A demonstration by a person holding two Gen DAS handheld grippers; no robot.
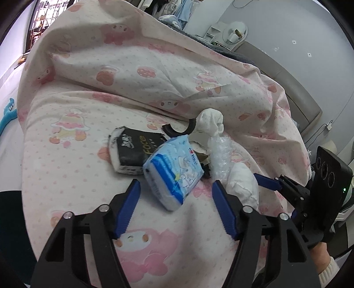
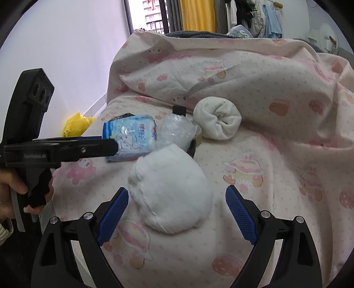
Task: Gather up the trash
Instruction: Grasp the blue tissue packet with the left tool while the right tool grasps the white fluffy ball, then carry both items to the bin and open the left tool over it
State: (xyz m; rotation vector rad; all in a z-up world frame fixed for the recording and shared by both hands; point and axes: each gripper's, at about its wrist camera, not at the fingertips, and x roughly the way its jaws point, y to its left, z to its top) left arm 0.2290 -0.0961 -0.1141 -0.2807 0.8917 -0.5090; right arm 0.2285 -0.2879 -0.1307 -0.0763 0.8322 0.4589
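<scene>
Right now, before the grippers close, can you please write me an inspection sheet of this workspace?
Surface: pink cartoon-print quilt on a bed, wrinkled and folded.
Job's things: blue-and-white plastic tissue pack, black-and-white tissue pack, crumpled clear plastic wrap.
Clutter: two rolled white socks, the near one and the far one; curved black piece.
Grippers: left gripper open, blue tissue pack's end between its fingers, pads not pressing; right gripper open around the near sock, no contact seen.
Cables: one thin wire to a wall plug.
Surroundings: yellow plastic bag beside the bed, window, hanging clothes.
</scene>
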